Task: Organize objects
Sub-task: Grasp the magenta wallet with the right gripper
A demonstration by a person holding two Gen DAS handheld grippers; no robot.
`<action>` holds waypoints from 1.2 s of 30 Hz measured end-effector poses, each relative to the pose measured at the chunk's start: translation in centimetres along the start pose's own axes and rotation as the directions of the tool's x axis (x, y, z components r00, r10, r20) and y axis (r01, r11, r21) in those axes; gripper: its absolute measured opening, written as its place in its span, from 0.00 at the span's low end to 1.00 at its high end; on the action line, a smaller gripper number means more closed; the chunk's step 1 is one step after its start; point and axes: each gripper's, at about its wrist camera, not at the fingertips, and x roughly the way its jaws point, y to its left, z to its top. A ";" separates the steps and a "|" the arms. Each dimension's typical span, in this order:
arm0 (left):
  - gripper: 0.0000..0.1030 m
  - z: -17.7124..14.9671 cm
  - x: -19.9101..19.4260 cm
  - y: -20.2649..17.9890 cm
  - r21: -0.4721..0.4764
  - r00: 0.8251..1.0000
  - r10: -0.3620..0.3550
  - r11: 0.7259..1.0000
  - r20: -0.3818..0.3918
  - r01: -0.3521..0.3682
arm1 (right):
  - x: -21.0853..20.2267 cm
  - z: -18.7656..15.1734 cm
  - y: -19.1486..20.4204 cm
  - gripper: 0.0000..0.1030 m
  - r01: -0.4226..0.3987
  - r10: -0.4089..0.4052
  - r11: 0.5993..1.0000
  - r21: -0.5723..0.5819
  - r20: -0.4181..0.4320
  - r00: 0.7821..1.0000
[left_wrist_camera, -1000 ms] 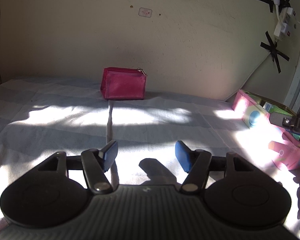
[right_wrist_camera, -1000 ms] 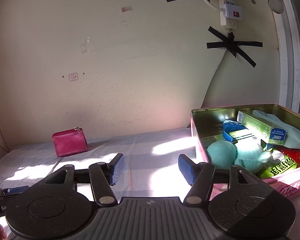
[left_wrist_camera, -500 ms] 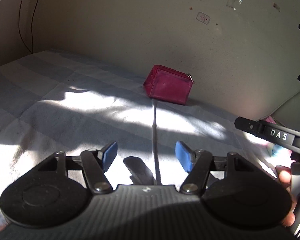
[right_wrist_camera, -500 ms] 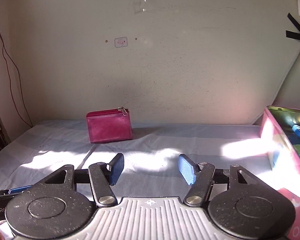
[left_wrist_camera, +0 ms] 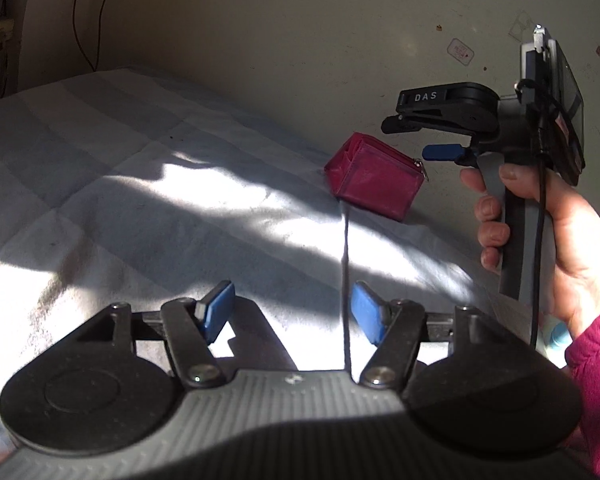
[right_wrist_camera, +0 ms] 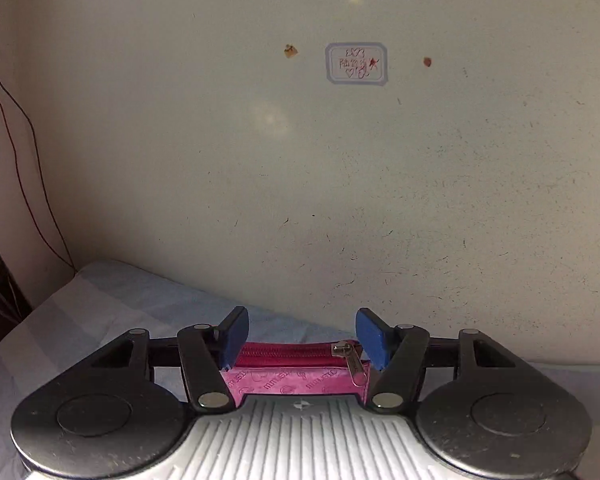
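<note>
A magenta zip purse (left_wrist_camera: 374, 182) stands upright on the striped bed sheet near the wall. In the right wrist view the purse (right_wrist_camera: 300, 376) sits between my right gripper's open blue pads, zipper on top; my right gripper (right_wrist_camera: 300, 338) is open just above it, not touching as far as I can tell. In the left wrist view the right gripper (left_wrist_camera: 432, 148) hovers over the purse, held by a hand. My left gripper (left_wrist_camera: 294, 312) is open and empty, low over the sheet, well short of the purse.
The bed sheet (left_wrist_camera: 140, 200) lies in patches of sun and shadow. A cream wall (right_wrist_camera: 340, 160) with a small sticker (right_wrist_camera: 356, 63) stands right behind the purse. A thin cable (right_wrist_camera: 16, 108) hangs at the left. The bed's left edge (right_wrist_camera: 28, 312) drops off.
My right gripper has swung left from the pink tin and come up over the purse. My left gripper has turned left, so the tin has left its view.
</note>
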 end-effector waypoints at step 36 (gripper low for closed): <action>0.64 0.1 0.4 0.3 -0.006 0.999 0.031 1.000 0.016 -0.031 | -2.8 -8.2 -7.0 0.00 -0.253 0.273 0.916 0.311 -0.021 0.962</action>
